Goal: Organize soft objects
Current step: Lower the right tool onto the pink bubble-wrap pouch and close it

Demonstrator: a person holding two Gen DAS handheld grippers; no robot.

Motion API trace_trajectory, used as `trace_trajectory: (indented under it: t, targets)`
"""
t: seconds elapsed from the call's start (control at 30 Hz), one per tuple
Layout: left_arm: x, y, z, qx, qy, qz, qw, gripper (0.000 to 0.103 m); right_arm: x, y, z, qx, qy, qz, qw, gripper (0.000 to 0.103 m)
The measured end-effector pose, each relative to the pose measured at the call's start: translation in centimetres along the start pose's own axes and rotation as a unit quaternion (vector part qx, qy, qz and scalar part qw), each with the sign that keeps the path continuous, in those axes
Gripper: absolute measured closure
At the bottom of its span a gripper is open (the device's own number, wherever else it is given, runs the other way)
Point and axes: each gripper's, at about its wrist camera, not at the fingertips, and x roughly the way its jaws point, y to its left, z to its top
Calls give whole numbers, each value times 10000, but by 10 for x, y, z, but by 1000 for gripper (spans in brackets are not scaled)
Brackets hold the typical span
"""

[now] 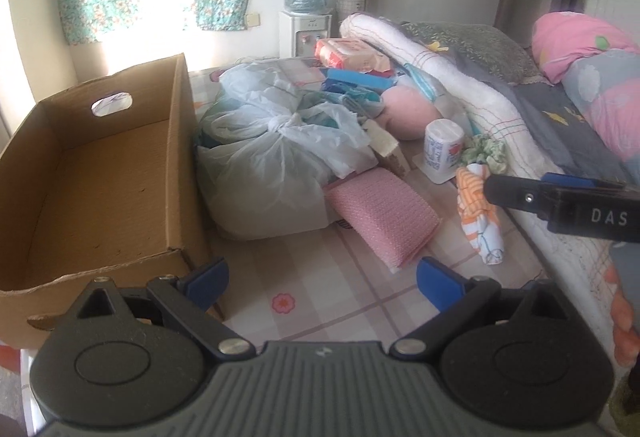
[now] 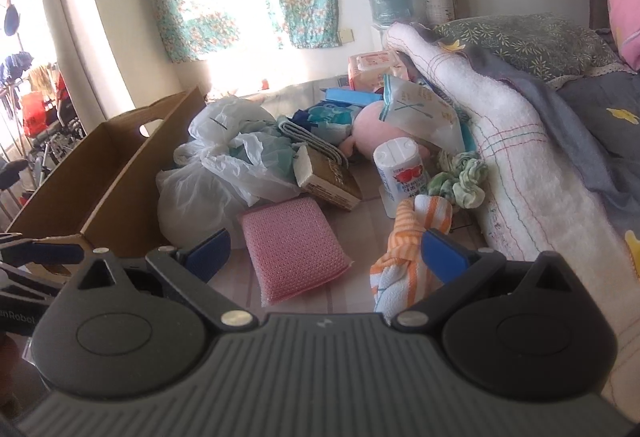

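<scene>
Both grippers hover low over the bed, each with its jaws spread wide and holding nothing. Between the blue pads of the left gripper [image 1: 322,283] lies only the checked sheet [image 1: 320,301] with a small flower print. To its left stands a cardboard box [image 1: 100,173], open on top, with nothing visible inside.

Just beside the box sits a tied plastic bag [image 1: 264,161], and a pink sponge [image 1: 382,213] lies flat in front of the bag, touching it. An orange striped cloth [image 1: 478,221] lies near the sponge, to its right. The right gripper [image 2: 326,251] is over the gap between the sponge [image 2: 294,247] and this cloth [image 2: 404,257]; its right pad seems to touch the cloth, but the view does not settle it.

Behind the cloth stand a white bottle [image 2: 400,173] and a green scrunchie [image 2: 464,177], close together. A book [image 2: 328,177] leans against the bag [image 2: 216,173], and a pink plush [image 2: 376,137] lies farther back. A white towel [image 2: 516,161] runs along the right side.
</scene>
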Motion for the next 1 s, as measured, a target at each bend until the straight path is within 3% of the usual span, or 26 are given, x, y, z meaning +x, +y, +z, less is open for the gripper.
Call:
trace_trajectory:
  t: [0.17, 0.3, 0.37, 0.43, 0.53, 0.7, 1.0]
  targets:
    - [19, -15, 4, 100, -38, -535, 9985, 2, 23, -10, 17, 68, 93, 492, 9987, 4]
    - [40, -25, 4, 151, -23, -415, 9990, 5, 56, -13, 24, 68, 453, 852, 9953, 29]
    - [50, -30, 4, 258, 17, -421, 9988, 13, 74, -13, 26, 37, 656, 970, 9931, 40]
    - [58, -35, 3, 349, 43, -480, 9982, 32, 96, -17, 26, 29, 964, 993, 9904, 55]
    - [70, -42, 2, 391, 87, -505, 9979, 38, 122, -22, 27, 17, 1289, 1038, 9862, 67]
    - [90, -43, 4, 166, 264, -639, 9975, 46, 148, -27, 29, -6, 1582, 1003, 9823, 70]
    - [111, -37, 3, -148, 610, -831, 9946, 44, 153, -29, 22, 214, 1953, 1344, 9713, 69]
